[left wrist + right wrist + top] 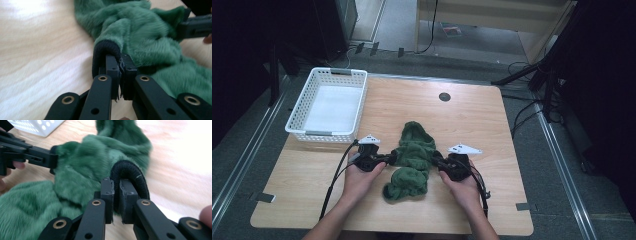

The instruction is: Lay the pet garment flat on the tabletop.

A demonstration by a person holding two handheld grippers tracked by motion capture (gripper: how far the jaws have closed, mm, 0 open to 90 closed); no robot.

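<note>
A fuzzy green garment [412, 160] lies crumpled in the middle of the wooden table [472, 120]. My left gripper [390, 158] is shut on a dark ribbed cuff [106, 48] at the garment's left edge. My right gripper [435, 160] is shut on another dark cuff [130, 176] at its right edge. In the left gripper view the green garment [147, 37] spreads beyond the jaws, with the other gripper [195, 26] at the top right. In the right gripper view the green garment [82, 170] lies to the left, with the other gripper [53, 157] pinching it.
A white plastic basket [330, 104] stands empty at the table's back left; its corner [35, 126] shows in the right gripper view. A round cable hole [444, 97] sits near the far edge. Dark stands and cables line the floor at the right.
</note>
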